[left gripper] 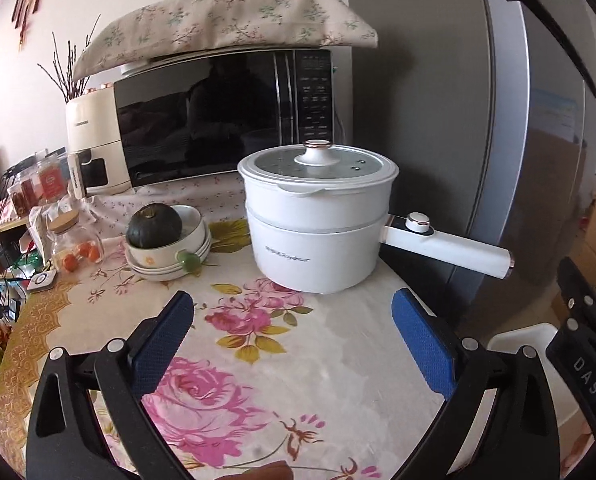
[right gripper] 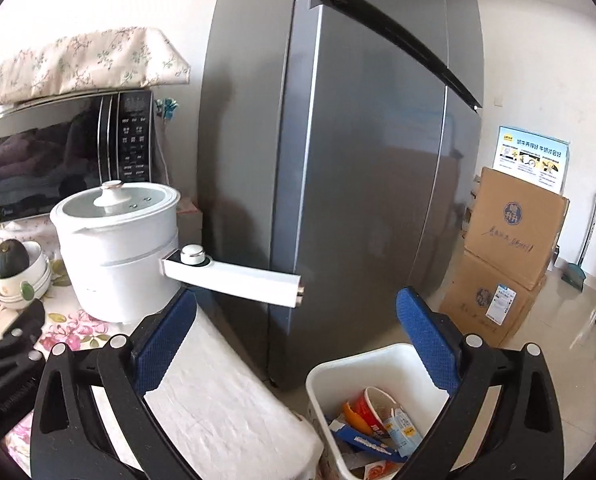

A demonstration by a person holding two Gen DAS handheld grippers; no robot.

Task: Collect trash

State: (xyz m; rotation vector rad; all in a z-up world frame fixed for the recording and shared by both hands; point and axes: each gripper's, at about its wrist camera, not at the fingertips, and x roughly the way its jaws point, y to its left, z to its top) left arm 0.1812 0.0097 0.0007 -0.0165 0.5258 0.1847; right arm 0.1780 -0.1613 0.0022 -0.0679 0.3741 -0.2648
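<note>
Bare floral tablecloth (left gripper: 298,360) ahead; electric pot (left gripper: 318,220), handle (right gripper: 233,276) overhanging edge, blocks beyond; bin (right gripper: 378,364) mouth unobstructed.

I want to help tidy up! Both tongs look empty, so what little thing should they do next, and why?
Probably swing back over the flowered tablecloth to look for more trash. Both the left tongs and the right tongs are open and empty, and the white plastic bin beside the table already holds wrappers and a cup.

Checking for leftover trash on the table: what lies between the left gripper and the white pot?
Only bare floral tablecloth lies between the open left gripper and the white pot, seen in the left wrist view.
</note>
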